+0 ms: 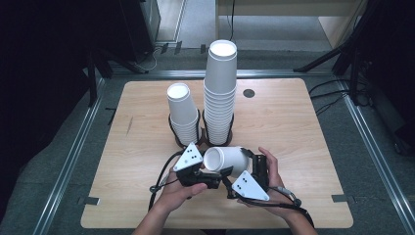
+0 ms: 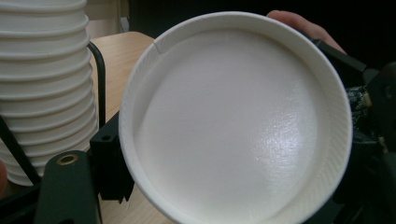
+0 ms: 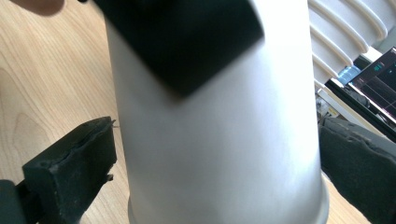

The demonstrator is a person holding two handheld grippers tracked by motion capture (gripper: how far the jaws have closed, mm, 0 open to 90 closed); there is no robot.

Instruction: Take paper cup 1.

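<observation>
The left hand-held gripper (image 1: 219,175) pinches the paper cup (image 1: 226,160) rim, the right hand-held gripper (image 1: 244,169) is apart, so lift slowly toward the twelve o'clock stacks (image 1: 219,98).

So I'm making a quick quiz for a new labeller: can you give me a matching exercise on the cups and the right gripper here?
Things:
1. tall stack
2. short stack
3. single cup
4. right gripper

States:
A. lies on its side, between the two hands
B. jaws open, a pad on either side of the cup's wall, not pressing
C. upright, the higher one, on the right in the high view
D. upright, the lower one, on the left in the high view

Pairs: 1-C, 2-D, 3-A, 4-B
</observation>
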